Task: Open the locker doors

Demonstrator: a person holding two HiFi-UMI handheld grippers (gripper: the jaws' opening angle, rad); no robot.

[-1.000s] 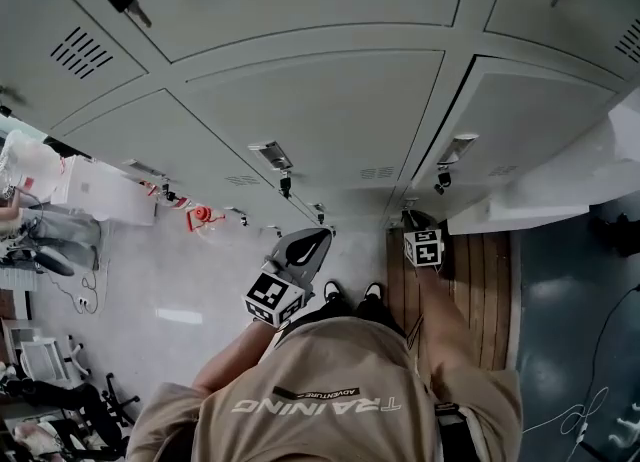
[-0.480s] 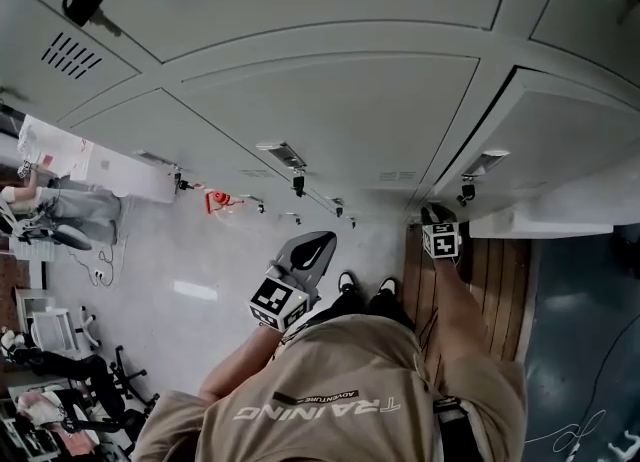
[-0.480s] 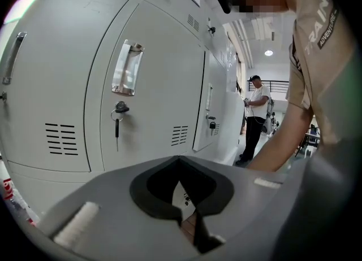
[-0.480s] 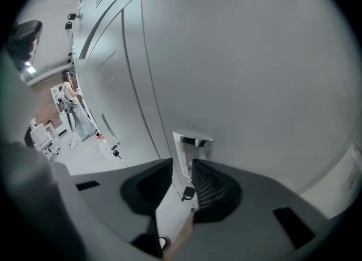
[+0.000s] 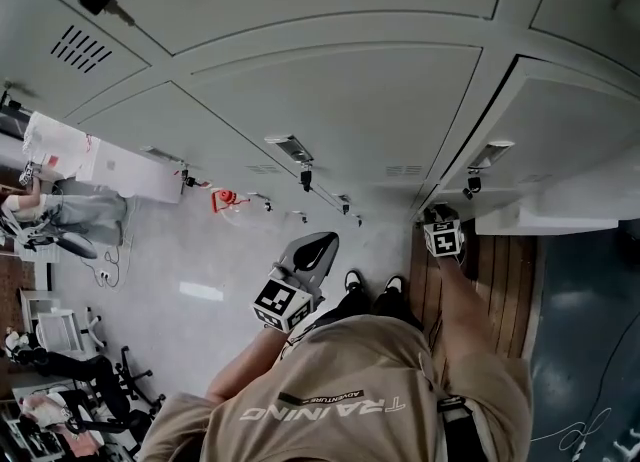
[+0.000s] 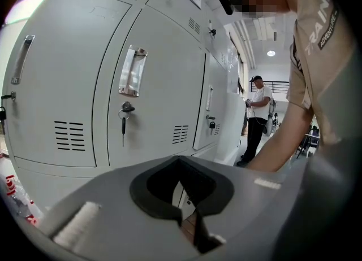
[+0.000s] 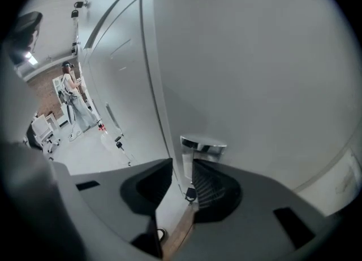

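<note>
Grey locker doors fill the head view. One door (image 5: 560,125) at the right stands ajar, with a chrome handle (image 5: 497,150) and a keyed lock (image 5: 470,188). My right gripper (image 5: 432,215) sits just below that lock at the door's free edge. In the right gripper view its jaws (image 7: 182,161) stand a narrow gap apart across that edge, and the handle (image 7: 202,143) and hanging key (image 7: 189,195) show in the gap. Contact is unclear. My left gripper (image 5: 320,240) hangs away from the lockers, and its jaws (image 6: 176,159) meet on nothing.
A white slab (image 5: 545,212) juts out under the ajar door. Closed lockers with handles and keys (image 6: 125,110) line the left. Wooden flooring (image 5: 500,270) lies at the right, pale floor (image 5: 200,270) at the left. Another person (image 6: 257,113) stands down the row.
In the head view the right gripper and the ajar door's edge have shifted a little to the right. The left gripper has barely moved.
</note>
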